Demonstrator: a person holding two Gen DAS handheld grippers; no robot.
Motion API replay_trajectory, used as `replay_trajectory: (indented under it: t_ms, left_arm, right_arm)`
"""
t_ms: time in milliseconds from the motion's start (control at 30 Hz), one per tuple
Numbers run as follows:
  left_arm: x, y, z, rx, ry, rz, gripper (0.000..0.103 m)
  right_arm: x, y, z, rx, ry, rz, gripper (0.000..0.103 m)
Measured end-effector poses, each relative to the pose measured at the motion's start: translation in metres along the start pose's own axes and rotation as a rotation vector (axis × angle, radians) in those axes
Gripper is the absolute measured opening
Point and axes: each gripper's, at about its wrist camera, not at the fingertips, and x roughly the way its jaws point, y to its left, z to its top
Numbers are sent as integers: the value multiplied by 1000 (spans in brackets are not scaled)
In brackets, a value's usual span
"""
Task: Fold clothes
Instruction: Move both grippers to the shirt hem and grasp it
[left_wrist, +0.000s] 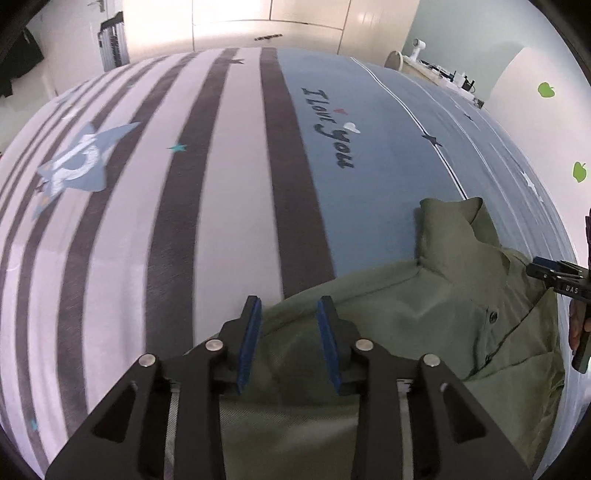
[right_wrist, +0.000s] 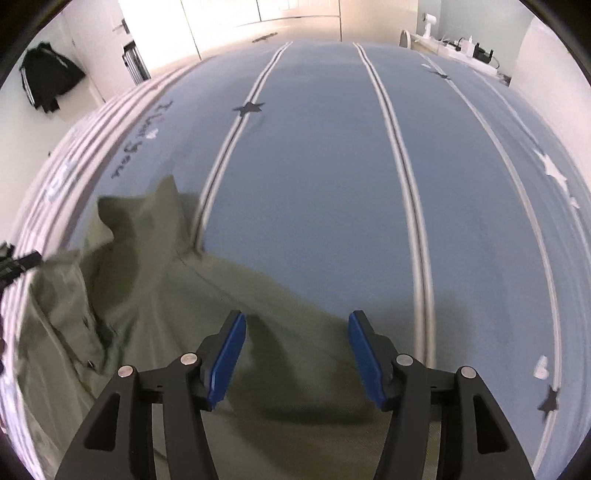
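The bed (right_wrist: 325, 192) is lying open and flat ahead of both grippers — nothing is standing on its striped and blue cover beyond the olive shirt (left_wrist: 424, 314). The shirt's raised collar (left_wrist: 454, 225) is making the only bump. The right gripper (left_wrist: 554, 275) is reaching in over the shirt's far edge, crowding that side, while the striped side is staying clear.

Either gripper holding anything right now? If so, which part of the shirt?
Nothing is held. The left gripper and right gripper both have open jaws with nothing between them, poised above the olive shirt lying on the bedsheet.
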Motion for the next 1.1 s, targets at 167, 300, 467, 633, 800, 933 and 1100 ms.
replay_trajectory:
  t_ms: [167, 300, 467, 633, 800, 933, 1100]
  left_arm:
    - [23, -5, 2, 12, 72, -15, 37]
    - [25, -9, 2, 27, 71, -38, 49]
    - [32, -16, 2, 77, 80, 0, 37]
    - [30, -8, 8, 38, 56, -9, 5]
    - [17, -18, 6, 85, 18, 9, 3]
    - [-8, -22, -2, 58, -44, 24, 3]
    - [-41, -29, -20, 34, -108, 18, 3]
  right_arm:
    - [15, 9, 7, -42, 31, 21, 55]
    - [27, 15, 10, -88, 65, 27, 65]
    - [36, 21, 12, -110, 83, 16, 66]
    - [35, 11, 19, -65, 72, 36, 23]
    - [25, 14, 18, -82, 41, 37, 4]
    - [10, 27, 12, -98, -23, -25, 4]
    - [-19, 40, -12, -56, -96, -18, 4]
